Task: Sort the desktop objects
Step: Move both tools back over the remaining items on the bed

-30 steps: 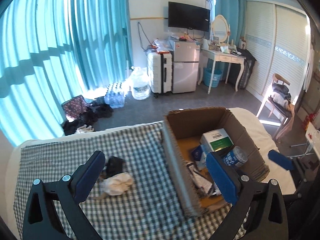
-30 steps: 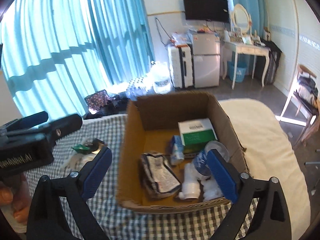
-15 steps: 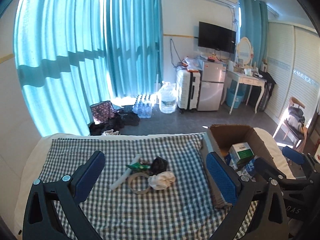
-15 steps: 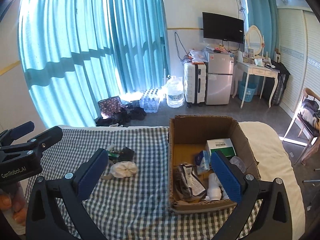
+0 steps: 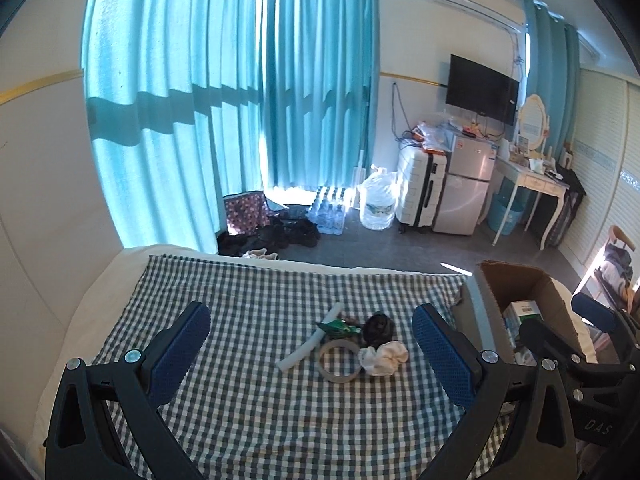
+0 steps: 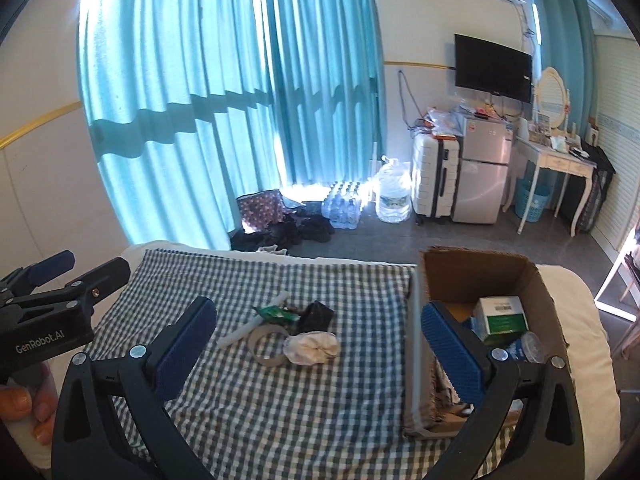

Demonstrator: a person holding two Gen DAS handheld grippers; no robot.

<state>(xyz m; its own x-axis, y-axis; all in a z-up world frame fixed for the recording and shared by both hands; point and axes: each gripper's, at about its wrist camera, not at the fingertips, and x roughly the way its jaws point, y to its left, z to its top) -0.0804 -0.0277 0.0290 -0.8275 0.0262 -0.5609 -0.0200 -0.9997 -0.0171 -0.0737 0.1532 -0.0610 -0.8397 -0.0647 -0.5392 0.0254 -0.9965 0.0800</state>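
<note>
Teal curtains (image 5: 248,112) glow behind a bed spread with a checked cloth (image 5: 248,408), where your unsorted things lie in one small cluster: a tape ring (image 5: 338,361), a white tube (image 5: 310,342), a green wrapper (image 5: 336,327), a black bundle (image 5: 378,327) and a crumpled white cloth (image 5: 384,357). You hold your left gripper (image 5: 312,356) and your right gripper (image 6: 320,348) above the cloth, both with jaws wide apart and gripping nothing. At the cloth's right edge stands the cardboard box (image 6: 476,276), with a green-and-white carton (image 6: 502,318) inside.
</note>
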